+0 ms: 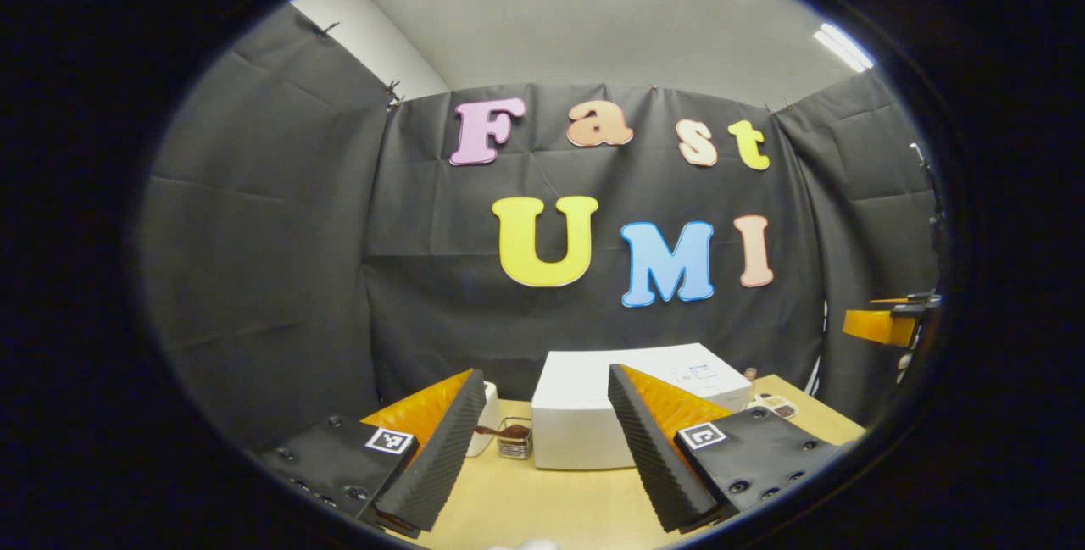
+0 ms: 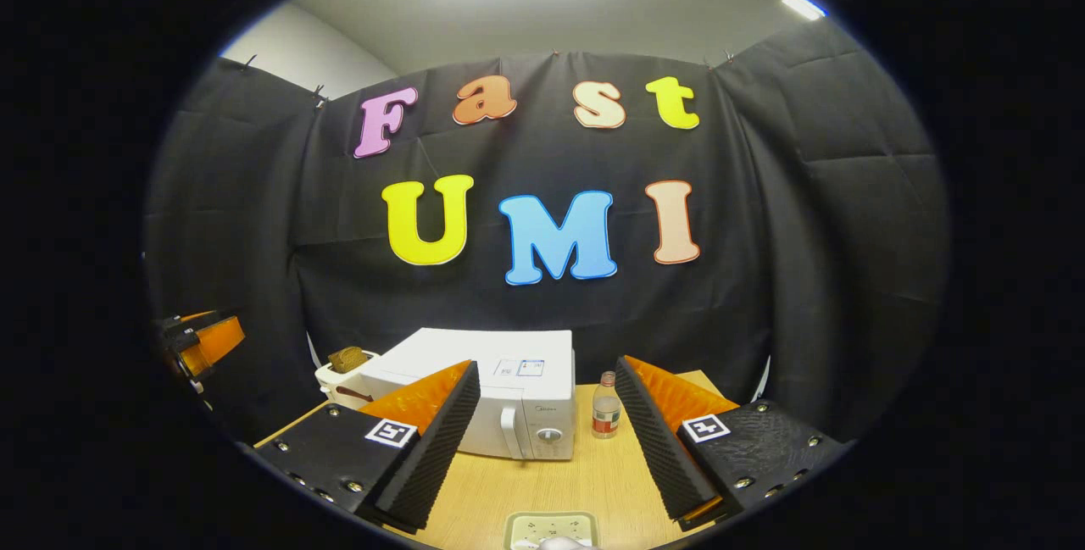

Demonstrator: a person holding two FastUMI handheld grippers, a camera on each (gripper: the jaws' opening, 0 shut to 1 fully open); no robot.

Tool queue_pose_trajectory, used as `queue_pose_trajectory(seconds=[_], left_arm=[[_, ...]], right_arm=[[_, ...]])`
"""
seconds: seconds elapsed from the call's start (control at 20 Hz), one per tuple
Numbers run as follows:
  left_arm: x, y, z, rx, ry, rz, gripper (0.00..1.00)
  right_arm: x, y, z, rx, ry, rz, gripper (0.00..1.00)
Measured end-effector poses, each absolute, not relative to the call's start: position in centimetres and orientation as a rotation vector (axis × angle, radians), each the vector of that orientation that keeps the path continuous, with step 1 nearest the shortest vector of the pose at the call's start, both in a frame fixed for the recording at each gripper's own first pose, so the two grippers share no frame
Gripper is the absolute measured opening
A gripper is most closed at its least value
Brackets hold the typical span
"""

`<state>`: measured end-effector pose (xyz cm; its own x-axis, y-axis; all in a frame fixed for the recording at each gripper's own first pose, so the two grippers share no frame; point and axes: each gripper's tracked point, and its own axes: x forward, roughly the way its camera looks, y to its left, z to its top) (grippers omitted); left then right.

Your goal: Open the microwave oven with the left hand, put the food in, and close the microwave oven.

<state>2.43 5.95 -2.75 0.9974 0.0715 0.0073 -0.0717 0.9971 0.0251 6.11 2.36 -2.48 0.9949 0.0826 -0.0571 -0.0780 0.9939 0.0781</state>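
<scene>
left gripper (image 1: 542, 440): fingers spread wide, nothing between them, held above the near edge of the table (image 1: 551, 499). right gripper (image 2: 547, 436): fingers likewise wide apart and empty, above the near edge. microwave oven (image 2: 500, 402): white, door shut, standing toward the far edge of the table. small bottle (image 2: 605, 406) stands just beside its right side; a white container (image 2: 343, 376) sits at its left.

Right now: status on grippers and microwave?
Left gripper open, empty. Right gripper open, empty. Microwave door shut, untouched. Bottle standing beside it, off the door.
</scene>
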Motion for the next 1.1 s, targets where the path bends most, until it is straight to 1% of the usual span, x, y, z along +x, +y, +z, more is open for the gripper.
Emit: queue_pose_trajectory(seconds=[0.05, 0.1, 0.15, 0.3, 0.45, 0.5, 0.6, 0.65, 0.7, 0.75, 0.8, 0.95, 1.0, 1.05, 1.1], left_arm=[[2.6, 6.0, -2.8, 0.029, -0.008, 0.073, 0.98], [2.7, 6.1, -2.6, 0.032, -0.010, 0.071, 0.99], [3.0, 6.1, -2.6, 0.029, -0.009, 0.069, 1.00], [3.5, 6.2, -2.4, 0.022, -0.009, 0.063, 0.97], [3.9, 6.2, -2.2, 0.027, -0.011, 0.057, 0.97], [4.1, 6.2, -2.2, 0.029, -0.010, 0.054, 1.00], [4.3, 6.1, -1.9, 0.031, -0.014, 0.047, 0.94], [4.3, 6.0, -1.9, 0.034, -0.012, 0.044, 0.94], [4.4, 5.9, -1.9, 0.038, -0.015, 0.039, 1.00], [4.6, 5.9, -2.1, 0.042, -0.012, 0.037, 1.00], [4.6, 5.9, -2.1, 0.043, -0.012, 0.038, 0.98], [5.0, 5.5, -2.1, 0.023, -0.009, 0.030, 0.98], [5.0, 5.4, -2.1, 0.019, -0.008, 0.025, 1.00], [4.9, 5.3, -2.2, 0.016, -0.010, 0.023, 0.95], [4.9, 5.1, -2.2, 0.018, -0.010, 0.016, 0.97]], right_arm=[[6.1, 2.2, -2.2, 0.071, 0.046, 0.072, 0.93], [6.1, 2.1, -1.8, 0.067, 0.031, 0.068, 0.98], [6.1, 2.2, -1.7, 0.065, 0.028, 0.067, 0.98], [6.1, 2.2, -1.7, 0.063, 0.023, 0.060, 0.98], [6.1, 2.1, -1.8, 0.075, 0.027, 0.051, 0.98], [6.1, 1.9, -1.9, 0.073, 0.030, 0.048, 0.98], [5.9, 1.7, -2.0, 0.072, 0.033, 0.039, 0.98], [5.8, 1.6, -2.0, 0.070, 0.033, 0.036, 0.98], [5.8, 1.5, -2.0, 0.067, 0.034, 0.028, 0.98], [5.7, 1.4, -2.0, 0.067, 0.032, 0.027, 0.98], [5.6, 1.5, -2.1, 0.070, 0.032, 0.025, 0.98], [5.5, 1.6, -2.5, 0.077, 0.042, 0.021, 0.98], [5.5, 1.7, -2.5, 0.078, 0.043, 0.023, 0.98], [5.6, 1.7, -2.7, 0.076, 0.049, 0.022, 0.98], [5.6, 1.7, -3.0, 0.076, 0.053, 0.020, 0.98]])
